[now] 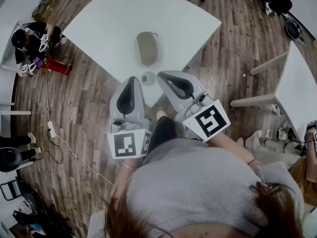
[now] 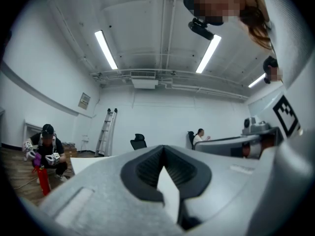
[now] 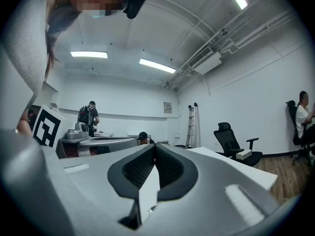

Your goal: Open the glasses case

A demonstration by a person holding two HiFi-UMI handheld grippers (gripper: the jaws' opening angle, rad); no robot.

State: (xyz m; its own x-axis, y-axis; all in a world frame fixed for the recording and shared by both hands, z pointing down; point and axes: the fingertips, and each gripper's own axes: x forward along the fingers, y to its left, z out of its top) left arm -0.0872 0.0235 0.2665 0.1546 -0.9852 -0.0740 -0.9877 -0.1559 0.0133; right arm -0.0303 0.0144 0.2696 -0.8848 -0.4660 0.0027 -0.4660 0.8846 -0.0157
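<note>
1. The glasses case (image 1: 147, 47) lies closed on the white surface (image 1: 104, 19), about mid-way across it, its long side running away from the person; nothing touches it.
2. Just on the near side of the case, by the near corner of the surface, sits a small round thing (image 1: 148, 77); what it is cannot be made out.
3. The left gripper (image 1: 132, 79) is held over the near edge of the surface, tips pointing toward the case but apart from it; in the left gripper view its jaws are clenched together with nothing between them (image 2: 164, 149).
4. The right gripper (image 1: 160, 75) sits just beside the left one, angled in toward the round thing, also clear of the case; its jaws are likewise pressed together and empty (image 3: 154, 146).
5. Each gripper carries its marker cube at the rear, left (image 1: 130, 144) and right (image 1: 207, 120), close to the person's grey top (image 1: 198, 182).
6. Around the surface is a wooden floor (image 1: 84, 108); a second white table (image 1: 297, 83) stands to the right.
7. A crouching person (image 1: 34, 43) is on the floor at the far left beside a red object (image 1: 57, 66); a ladder (image 2: 107, 132) leans on the back wall, with a black office chair (image 2: 139, 141) near it.
</note>
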